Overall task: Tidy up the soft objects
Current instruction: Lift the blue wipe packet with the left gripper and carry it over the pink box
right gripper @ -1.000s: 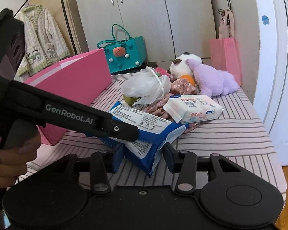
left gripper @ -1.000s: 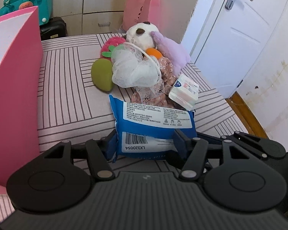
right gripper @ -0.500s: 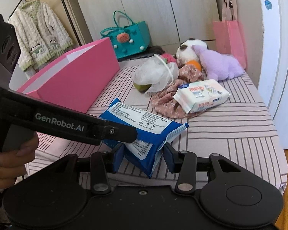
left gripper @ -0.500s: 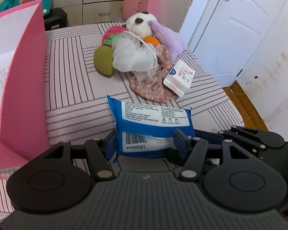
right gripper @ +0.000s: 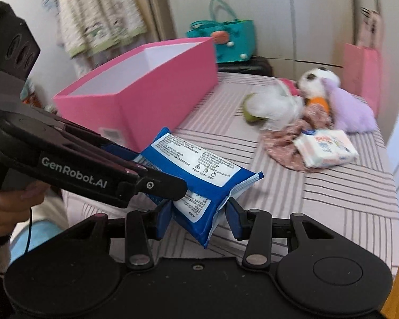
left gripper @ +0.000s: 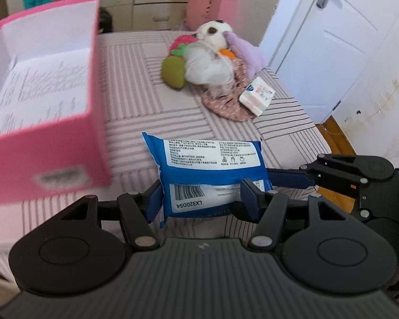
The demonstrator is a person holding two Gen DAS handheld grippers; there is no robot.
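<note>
A bed with a pink striped cover (left gripper: 151,101) fills a small room, with pale cupboards behind it and a white door (left gripper: 340,40) at about two o'clock in the left wrist view. Going left to right in that view: an open pink box (left gripper: 48,143) with a white inside stands on the cover at nine o'clock. Past the middle, at twelve to one o'clock, lies a heap of soft things: a green plush (left gripper: 173,74), a white mesh bundle (left gripper: 207,66), a panda toy (left gripper: 212,30), a purple plush (left gripper: 243,53), a floral cloth (left gripper: 226,103) and a white tissue pack (left gripper: 256,95) resting on the cloth's edge.

The task's thing in hand is a blue wipes pack (left gripper: 210,175), held off the cover at the centre, just right of the box's near corner. The left gripper (left gripper: 199,199) pinches its barcode end, both pads pressed into the wrapper. The right gripper (right gripper: 199,214) pinches the opposite end, and its view shows the pack dented between the fingers, with the left tool crossing in from nine o'clock, a hand (right gripper: 5,207) on its grip.

The step looks to be the carry of the pack toward the box. The next move probably calls for lifting it over the box's near wall with both grippers keeping level, then letting go together so that it drops flat inside. The heap remains to be sorted.
</note>
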